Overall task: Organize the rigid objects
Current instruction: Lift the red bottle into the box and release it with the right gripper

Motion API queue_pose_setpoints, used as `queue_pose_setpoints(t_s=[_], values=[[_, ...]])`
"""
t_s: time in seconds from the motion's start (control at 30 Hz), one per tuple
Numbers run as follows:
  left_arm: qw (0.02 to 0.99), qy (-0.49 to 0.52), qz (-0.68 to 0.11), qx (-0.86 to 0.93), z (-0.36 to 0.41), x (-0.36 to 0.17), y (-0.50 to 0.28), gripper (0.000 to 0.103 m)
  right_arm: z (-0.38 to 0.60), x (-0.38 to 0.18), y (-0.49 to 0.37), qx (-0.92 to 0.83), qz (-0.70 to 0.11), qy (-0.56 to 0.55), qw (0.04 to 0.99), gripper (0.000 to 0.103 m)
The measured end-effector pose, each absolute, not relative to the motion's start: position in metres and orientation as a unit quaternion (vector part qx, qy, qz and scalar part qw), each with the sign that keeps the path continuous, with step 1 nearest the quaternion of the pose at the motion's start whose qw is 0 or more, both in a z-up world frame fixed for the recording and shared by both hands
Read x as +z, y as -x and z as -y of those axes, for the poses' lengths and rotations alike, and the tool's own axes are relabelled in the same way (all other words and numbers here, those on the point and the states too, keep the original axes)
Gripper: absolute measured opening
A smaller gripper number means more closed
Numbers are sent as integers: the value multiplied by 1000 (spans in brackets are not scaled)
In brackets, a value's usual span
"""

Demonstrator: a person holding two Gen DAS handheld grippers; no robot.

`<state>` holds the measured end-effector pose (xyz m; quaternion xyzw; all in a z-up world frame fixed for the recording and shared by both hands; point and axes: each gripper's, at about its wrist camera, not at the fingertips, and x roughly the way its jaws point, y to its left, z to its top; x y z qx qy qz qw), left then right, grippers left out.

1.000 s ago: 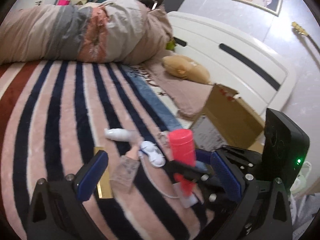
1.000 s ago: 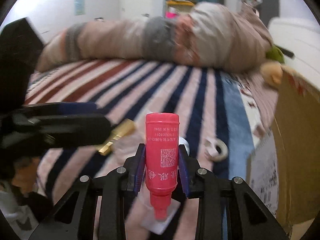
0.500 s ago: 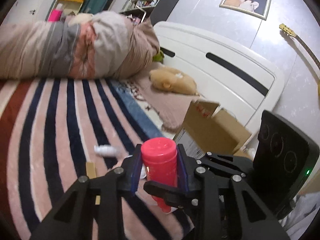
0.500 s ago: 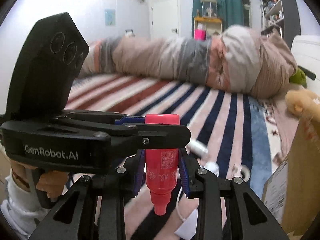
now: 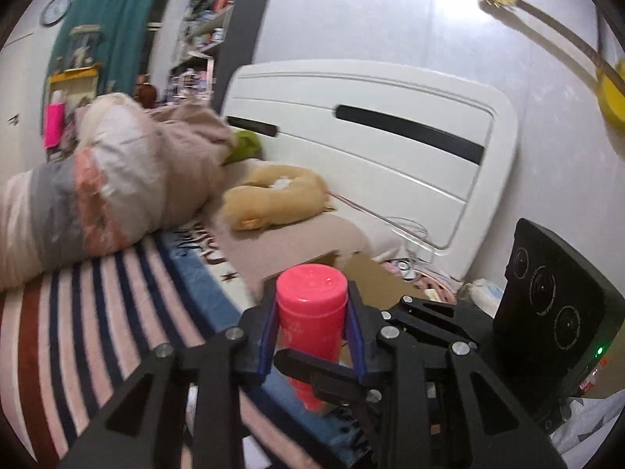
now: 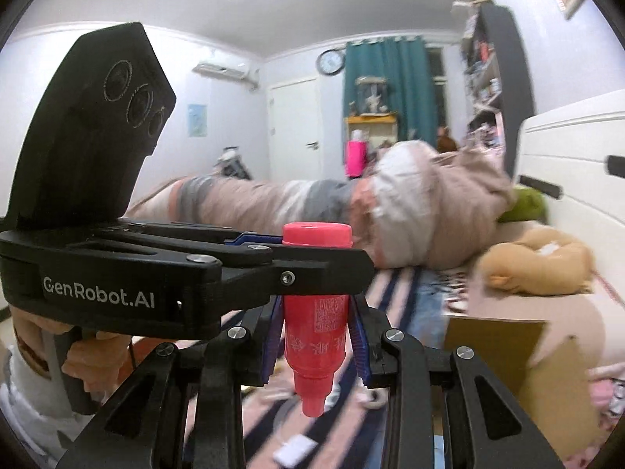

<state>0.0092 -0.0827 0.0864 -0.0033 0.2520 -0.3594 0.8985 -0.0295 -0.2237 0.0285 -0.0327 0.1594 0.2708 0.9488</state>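
pink bottle (image 6: 314,324) held upright, cap down, above the striped bed (image 5: 97,312); left gripper (image 5: 312,336) and right gripper (image 6: 315,346) both clamp it, cardboard box (image 6: 504,348) toward the right.

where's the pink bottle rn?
The pink bottle is off the bed, cap down, clamped by both the right gripper and the left gripper, centre of both wrist views, with the cardboard box to its right.
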Motion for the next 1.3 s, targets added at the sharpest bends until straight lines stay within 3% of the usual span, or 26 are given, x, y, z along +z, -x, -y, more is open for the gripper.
queue_pose_setpoints(t_s=[0.37, 0.77, 0.87, 0.9, 0.97, 1.0, 1.1, 1.3], values=[[843, -46, -341, -414, 211, 43, -52, 28, 329, -8, 10, 196, -243, -20, 950, 27], [818, -64, -406, -401, 252, -2, -76, 29, 348, -43, -9, 156, -314, -19, 936, 27], [827, -73, -403, -385, 251, -5, -74, 38, 345, -43, -9, 144, -321, -10, 936, 29], [833, -76, -399, -376, 249, -5, -73, 45, 343, -45, -8, 140, -322, -8, 936, 31], [838, -66, -396, -370, 241, -3, -72, 59, 341, -43, -6, 124, -324, -1, 938, 47], [840, -60, -394, -368, 236, -1, -72, 63, 341, -42, -6, 118, -323, 3, 939, 49], [851, -44, -379, -362, 216, 13, -66, 67, 339, -39, -3, 106, -324, 6, 940, 50], [888, -10, -334, -317, 151, 43, -48, 86, 313, -21, 8, 128, -301, 7, 945, 51]])
